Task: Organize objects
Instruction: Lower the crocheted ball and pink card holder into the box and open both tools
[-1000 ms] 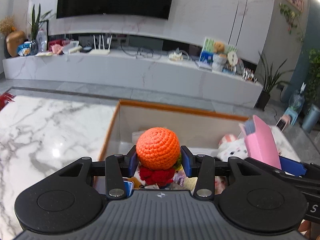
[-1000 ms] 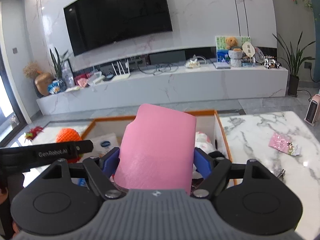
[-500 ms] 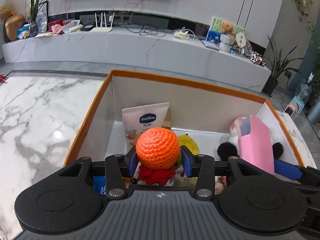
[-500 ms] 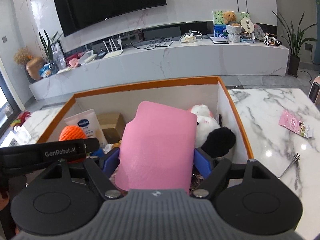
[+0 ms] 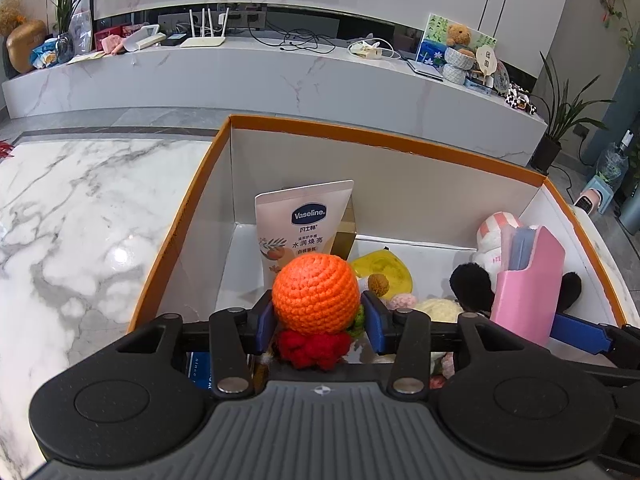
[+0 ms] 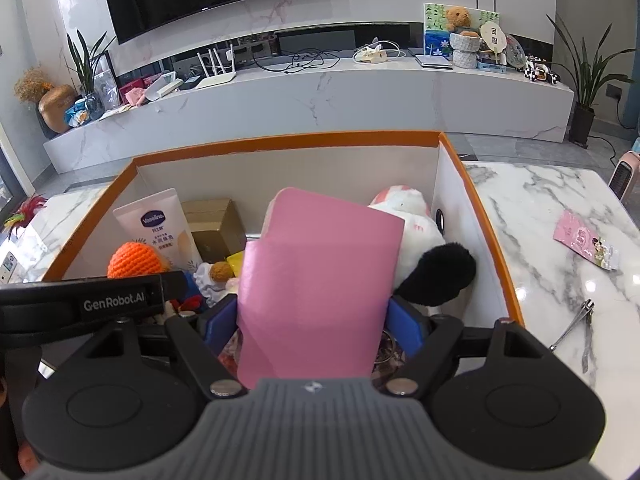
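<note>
My left gripper is shut on an orange crocheted ball toy with a red base, held inside the orange-rimmed white box. My right gripper is shut on a pink card holder, held upright over the box's right half; it also shows in the left wrist view. In the box lie a Vaseline tube, a gold carton, a yellow item, small crocheted pieces and a white-and-black plush toy.
The box stands on a marble table. To its right lie a pink packet and nail clippers. A long marble TV console with clutter stands behind, across a strip of floor.
Both grippers have tilted down and moved forward over the box with their objects still held. The box interior and its contents have come into full view.
</note>
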`<state>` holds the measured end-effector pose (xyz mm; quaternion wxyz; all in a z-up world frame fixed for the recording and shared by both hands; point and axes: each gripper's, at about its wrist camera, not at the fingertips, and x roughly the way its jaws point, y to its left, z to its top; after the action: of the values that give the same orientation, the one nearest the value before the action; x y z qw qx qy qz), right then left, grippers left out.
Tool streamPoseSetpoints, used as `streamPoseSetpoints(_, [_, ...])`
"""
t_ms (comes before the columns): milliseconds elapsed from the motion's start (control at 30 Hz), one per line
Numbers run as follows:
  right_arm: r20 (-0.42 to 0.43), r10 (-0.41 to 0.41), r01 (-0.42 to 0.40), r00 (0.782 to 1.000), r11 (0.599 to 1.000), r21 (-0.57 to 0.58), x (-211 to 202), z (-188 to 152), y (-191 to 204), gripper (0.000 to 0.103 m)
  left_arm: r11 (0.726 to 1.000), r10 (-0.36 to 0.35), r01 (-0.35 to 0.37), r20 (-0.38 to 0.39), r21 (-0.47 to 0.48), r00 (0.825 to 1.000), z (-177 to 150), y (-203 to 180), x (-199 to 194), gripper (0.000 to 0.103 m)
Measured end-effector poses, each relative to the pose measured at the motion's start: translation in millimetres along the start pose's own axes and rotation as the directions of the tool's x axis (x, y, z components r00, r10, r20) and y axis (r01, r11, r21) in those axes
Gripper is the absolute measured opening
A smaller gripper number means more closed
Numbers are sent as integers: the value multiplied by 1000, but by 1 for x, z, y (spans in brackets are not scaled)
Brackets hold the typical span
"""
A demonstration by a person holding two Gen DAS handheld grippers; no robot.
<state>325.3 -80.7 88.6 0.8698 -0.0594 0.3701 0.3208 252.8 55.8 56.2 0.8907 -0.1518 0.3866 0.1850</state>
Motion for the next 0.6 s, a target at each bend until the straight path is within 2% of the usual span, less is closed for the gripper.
streamPoseSetpoints(267, [8,-6,6,1000,1000,-9,-3,1,0,82,1000,7,-7,-1,6,1000,0,-1,-1,59])
streamPoseSetpoints(600, [60,-4,5,998,1000,-26,-19,5,1,83,999,11,-13,61,37,998,2,-7,-19,63])
